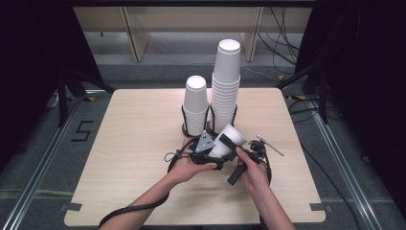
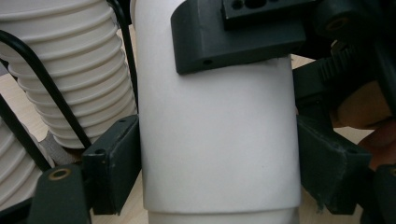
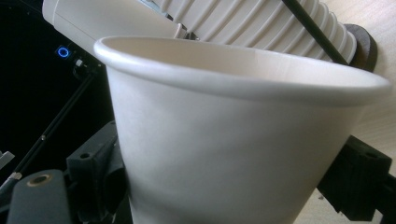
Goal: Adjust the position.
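Two racked cup stacks (image 1: 213, 103) stand at 12 o'clock, just beyond the paper cup (image 1: 226, 141). Cup axis tilts, mouth toward 1 o'clock. Left tool (image 1: 218, 155) and right tool (image 1: 234, 153) both clamp it

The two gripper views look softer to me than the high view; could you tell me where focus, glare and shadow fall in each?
High view: even light, table sharp, surroundings dark, no glare on the held cup. Left gripper view: the cup is close, slightly soft, shaded along its left edge; the left gripper jaws are dark. Right gripper view: the cup's rim is softly lit, the stacked cups behind are blurred, the left background black.
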Action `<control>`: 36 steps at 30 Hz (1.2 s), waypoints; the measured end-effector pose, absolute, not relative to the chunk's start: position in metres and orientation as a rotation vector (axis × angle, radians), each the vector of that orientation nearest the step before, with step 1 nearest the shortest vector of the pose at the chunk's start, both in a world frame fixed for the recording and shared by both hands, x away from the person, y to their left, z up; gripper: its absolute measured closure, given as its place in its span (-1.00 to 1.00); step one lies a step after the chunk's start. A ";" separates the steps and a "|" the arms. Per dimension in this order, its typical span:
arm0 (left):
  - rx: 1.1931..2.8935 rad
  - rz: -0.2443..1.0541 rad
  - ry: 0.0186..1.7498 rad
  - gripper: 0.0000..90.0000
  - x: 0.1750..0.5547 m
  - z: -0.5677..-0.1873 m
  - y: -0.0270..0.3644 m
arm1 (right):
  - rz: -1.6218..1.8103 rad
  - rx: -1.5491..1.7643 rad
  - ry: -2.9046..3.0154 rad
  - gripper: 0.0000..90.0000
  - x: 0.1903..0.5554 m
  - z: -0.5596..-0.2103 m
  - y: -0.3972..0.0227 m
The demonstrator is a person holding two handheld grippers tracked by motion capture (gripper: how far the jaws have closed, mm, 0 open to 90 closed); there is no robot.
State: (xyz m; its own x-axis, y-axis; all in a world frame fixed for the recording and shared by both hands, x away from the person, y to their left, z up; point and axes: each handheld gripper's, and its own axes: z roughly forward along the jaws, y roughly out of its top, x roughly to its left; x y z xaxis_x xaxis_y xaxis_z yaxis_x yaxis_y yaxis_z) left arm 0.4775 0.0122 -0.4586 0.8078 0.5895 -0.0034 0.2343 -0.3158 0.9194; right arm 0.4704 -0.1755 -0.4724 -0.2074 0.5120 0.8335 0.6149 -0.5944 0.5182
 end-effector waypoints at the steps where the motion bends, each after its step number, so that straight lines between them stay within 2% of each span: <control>1: 1.896 0.402 0.623 -0.53 0.477 -0.459 0.012 | -1.941 -1.932 -1.377 -0.66 0.470 -0.472 -0.176; 11: 1.903 0.380 0.616 -0.56 0.478 -0.458 0.016 | -1.955 -1.943 -1.451 -0.63 0.470 -0.471 -0.177; 16: 1.924 0.362 0.608 -0.92 0.478 -0.456 0.019 | -1.999 -1.943 -1.488 -0.63 0.470 -0.465 -0.178; 19: 1.928 0.358 0.596 -0.97 0.475 -0.456 0.023 | -2.026 -1.950 -1.572 -0.63 0.471 -0.461 -0.180; 36: 1.864 0.403 0.612 -0.93 0.457 -0.456 0.078 | -2.138 -1.965 -1.912 -0.62 0.466 -0.453 -0.194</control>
